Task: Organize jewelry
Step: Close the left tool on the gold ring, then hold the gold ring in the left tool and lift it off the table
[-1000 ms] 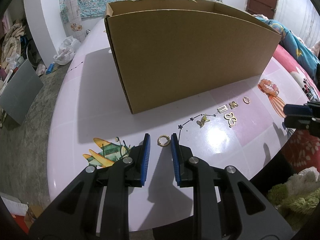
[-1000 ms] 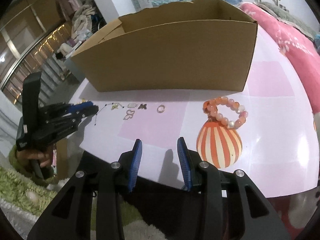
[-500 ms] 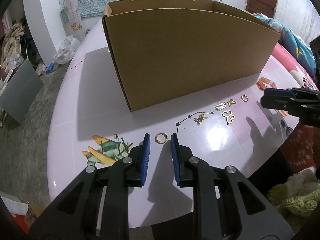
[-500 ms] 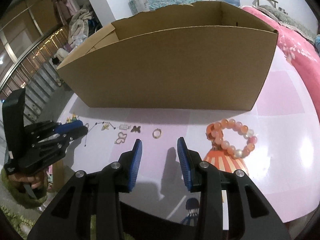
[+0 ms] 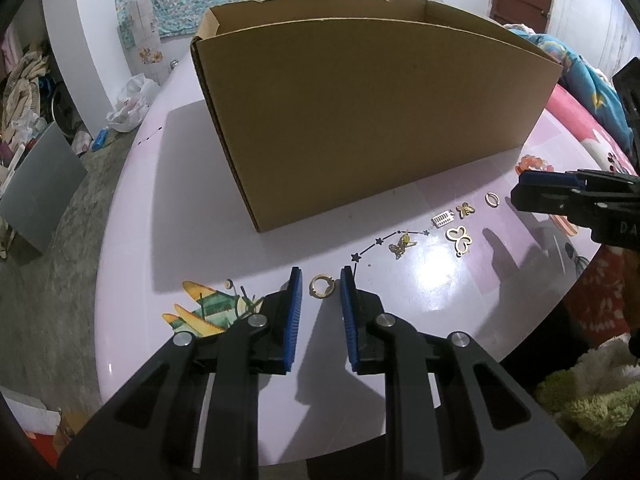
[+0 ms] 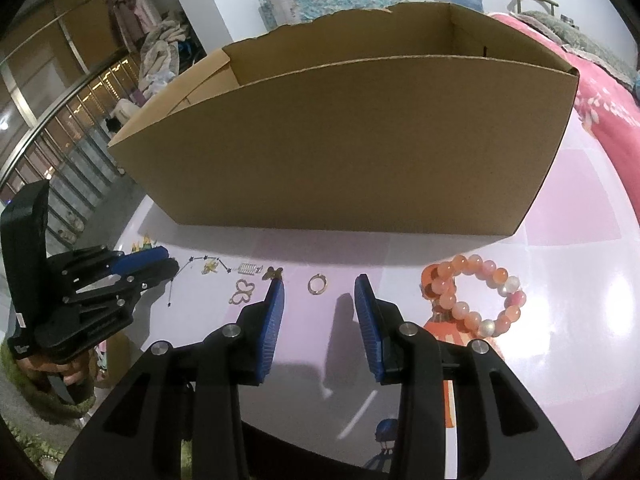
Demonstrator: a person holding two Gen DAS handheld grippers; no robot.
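Jewelry lies unsorted on the glossy pink table (image 5: 132, 240) in front of the cardboard box (image 5: 360, 120): nothing looks gathered yet. At lower centre of each view, the left gripper (image 5: 320, 284) brackets a gold ring (image 5: 321, 286) and the right gripper (image 6: 320, 292) nears another ring (image 6: 318, 283), both with jaws apart. Butterfly charms (image 5: 459, 240) sit mid-right and a bead bracelet (image 6: 476, 294) right, in a cluttered bedroom.

Left gripper (image 5: 319, 278): matte black plastic frame, two forked arms, silver round screws at the pivots, jaws faced with ribbed blue pads (image 5: 295, 312). Right gripper (image 6: 319, 294): same build, black arms, silver screws, blue ribbed pads (image 6: 272, 320). Seen side-on from the right wrist view, the left unit has a black block body, small screws, a white label patch, skin of a hand (image 6: 70, 378) under it.
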